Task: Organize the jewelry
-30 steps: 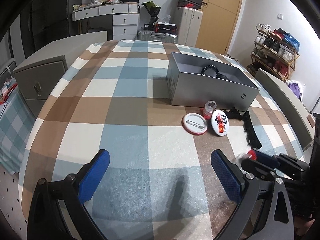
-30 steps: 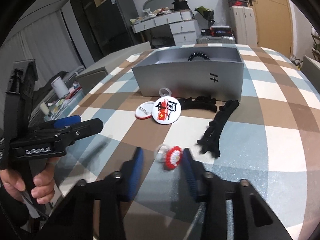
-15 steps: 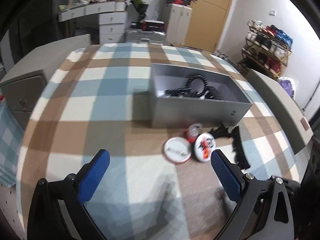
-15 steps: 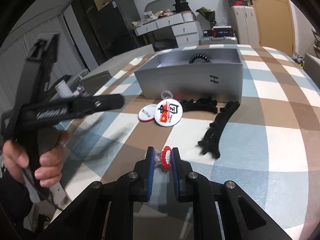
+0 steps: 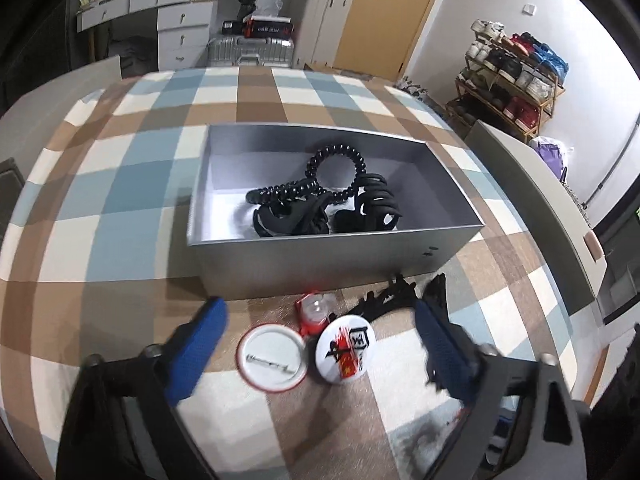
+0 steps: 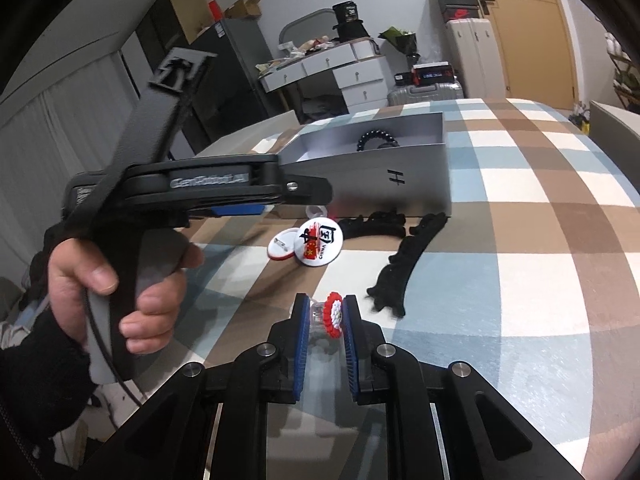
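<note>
I see the checked tablecloth (image 5: 132, 184) under everything. On it sits the grey open box (image 5: 336, 256), long side toward my left camera; inside it, a black coiled hair tie (image 5: 335, 172) on a heap of black hair clips (image 5: 324, 216). My left gripper (image 5: 316, 344) hangs just short of the box's near wall, jaws released and wide apart, nothing between the blue pads (image 5: 200, 344). In the right view the same gripper (image 6: 236, 196) is seen side-on, held by the operator's left hand (image 6: 120, 296).

Two black claw clips (image 6: 400, 264) lie on the cloth in front of the box, one just beside its wall, the other curving away from it. Between my left jaws on the cloth: a white round badge (image 5: 346, 344) with red print, face up, overlapping a second badge (image 5: 273, 362) lying pin side up. Just behind them, near the box wall, a small red-and-clear ring piece (image 5: 316, 312).

My right gripper (image 6: 326, 316) is clenched on a small red-and-white rosette ring (image 6: 333, 314), pinched between the blue pads (image 6: 301, 340), well short of the box.
</note>
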